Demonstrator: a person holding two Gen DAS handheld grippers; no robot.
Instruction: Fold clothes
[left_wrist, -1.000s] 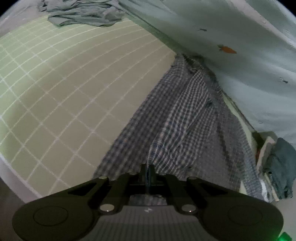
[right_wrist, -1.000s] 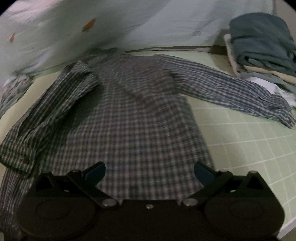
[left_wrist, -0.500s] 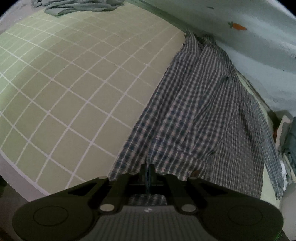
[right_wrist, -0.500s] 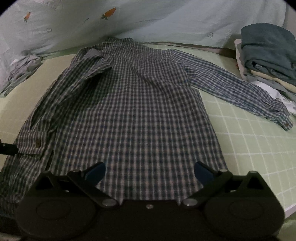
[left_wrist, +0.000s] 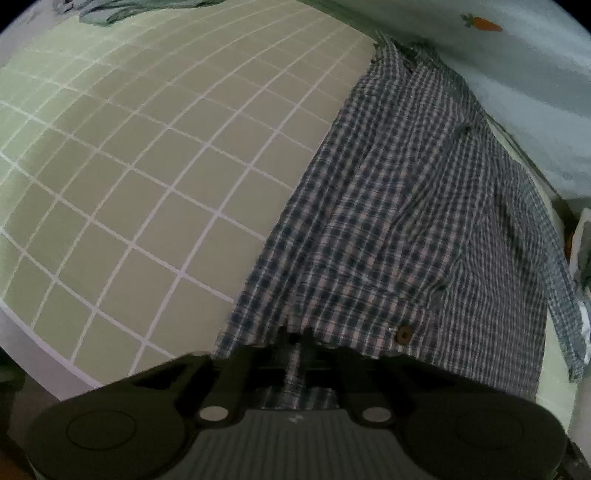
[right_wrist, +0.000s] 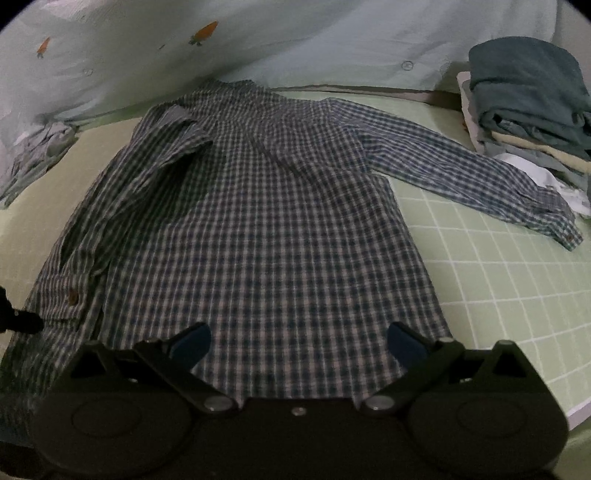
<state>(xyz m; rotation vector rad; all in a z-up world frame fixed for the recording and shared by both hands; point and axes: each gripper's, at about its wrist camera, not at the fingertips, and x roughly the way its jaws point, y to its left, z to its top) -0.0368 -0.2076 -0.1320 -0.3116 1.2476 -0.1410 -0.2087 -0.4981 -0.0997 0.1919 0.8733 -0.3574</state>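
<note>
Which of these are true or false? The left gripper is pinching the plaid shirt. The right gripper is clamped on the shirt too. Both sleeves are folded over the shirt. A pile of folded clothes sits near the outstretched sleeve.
1. The left gripper is pinching the plaid shirt: true.
2. The right gripper is clamped on it: false; its jaws stand wide open above the hem.
3. Both sleeves are folded over: false; the outstretched sleeve lies across the green grid mat.
4. A pile of folded clothes sits near that sleeve: true.
</note>
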